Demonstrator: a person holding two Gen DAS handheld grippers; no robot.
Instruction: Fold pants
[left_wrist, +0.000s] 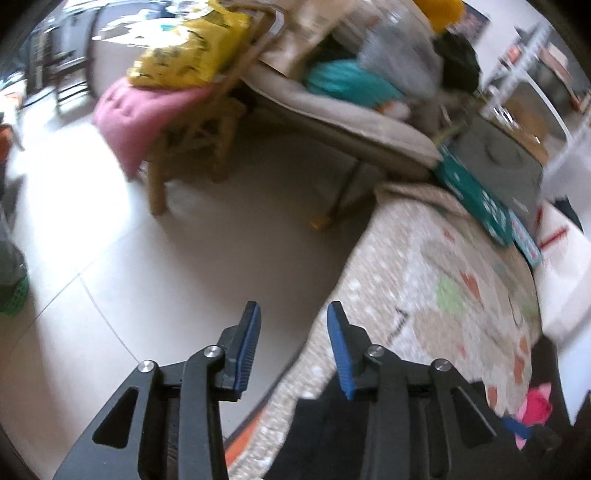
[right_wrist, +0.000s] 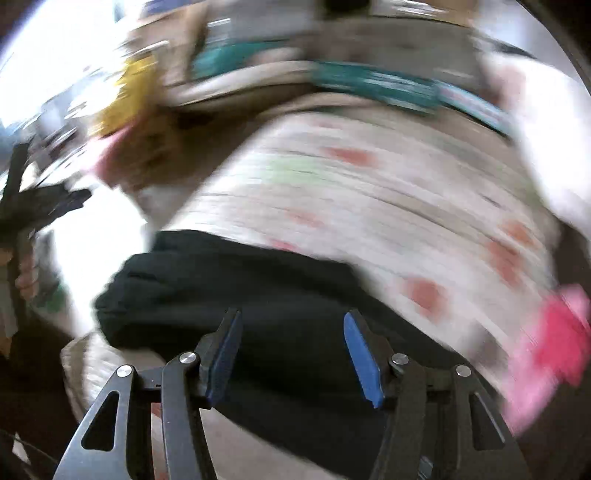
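Both grippers empty! The right gripper (right_wrist: 291, 350) hangs with jaws parted, nothing pinched, the black pants (right_wrist: 229, 288) bunched just beyond and beneath its blue ribbed pads (right_wrist: 364, 358). The left gripper (left_wrist: 293, 347) gapes too, over the edge of the patterned blanket (left_wrist: 436, 280), a dark patch below. Risk: soft, lumpy knit could slump or unfold unpinned; a blurred grab may catch the nubbly blanket.
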